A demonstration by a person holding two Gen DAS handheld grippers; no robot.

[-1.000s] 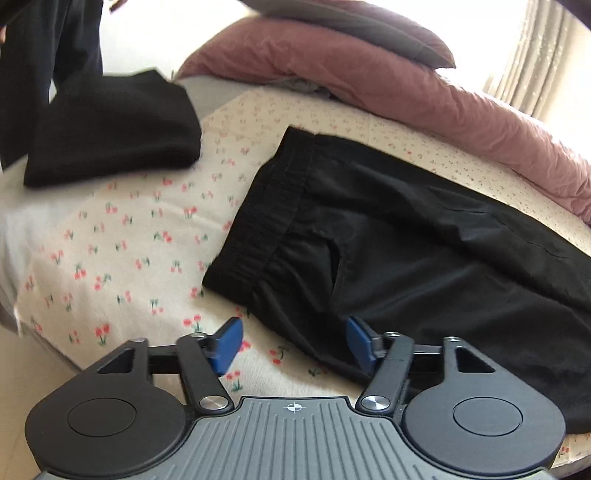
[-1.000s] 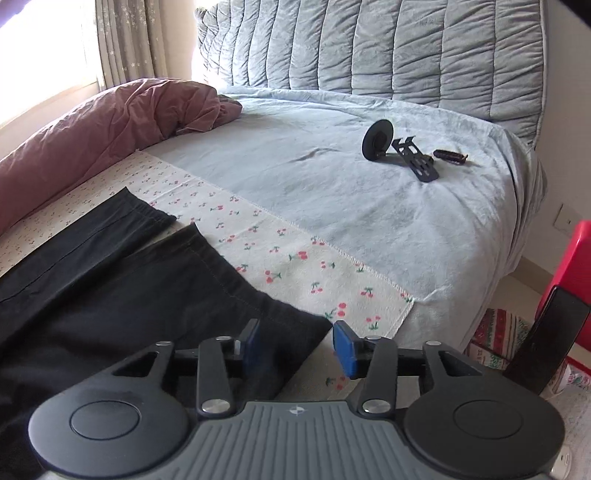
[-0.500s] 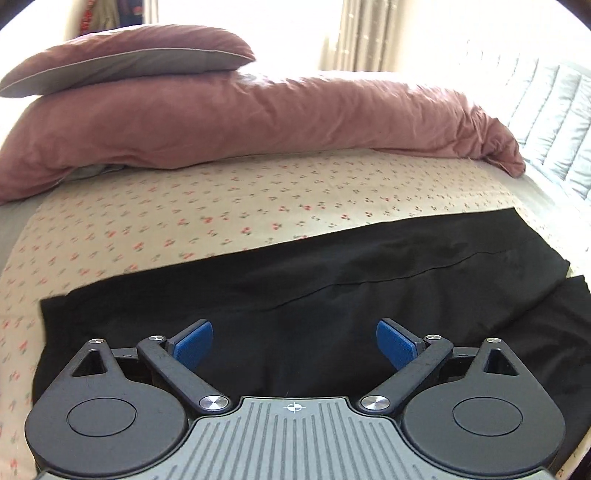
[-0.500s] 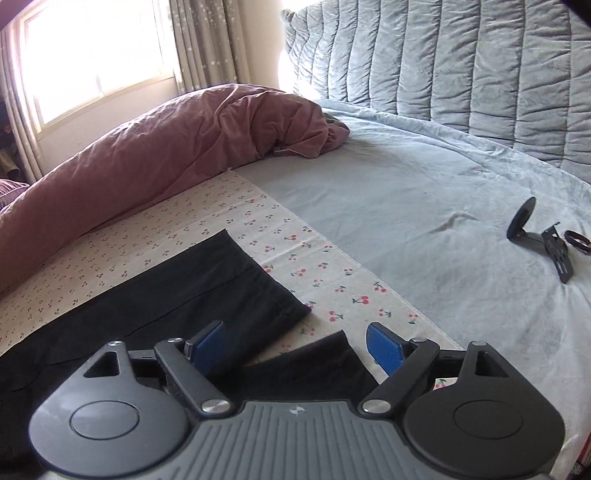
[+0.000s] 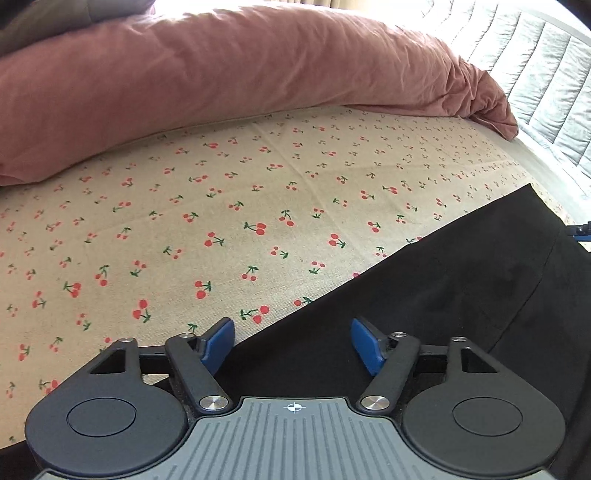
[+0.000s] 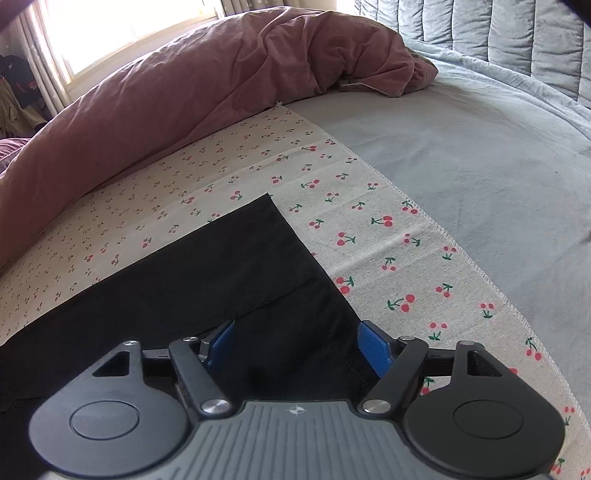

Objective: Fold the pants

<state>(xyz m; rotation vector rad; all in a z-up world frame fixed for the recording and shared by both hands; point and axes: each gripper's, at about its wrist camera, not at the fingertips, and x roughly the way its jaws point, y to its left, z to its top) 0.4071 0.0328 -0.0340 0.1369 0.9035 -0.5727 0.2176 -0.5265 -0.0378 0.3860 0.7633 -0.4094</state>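
Both sets of fingers gape empty over the black pants (image 6: 207, 280), so I lower left gripper (image 5: 292, 343) and right gripper (image 6: 295, 345) evenly, pinching the upper layer cleanly.

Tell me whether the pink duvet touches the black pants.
Apart. The right wrist view shows a band of cherry-print cloth lying between the duvet and the pants; the left wrist view shows the same gap.

Bright window (image 6: 133, 29) backlight, sharp focus, fisheye-bent edges.
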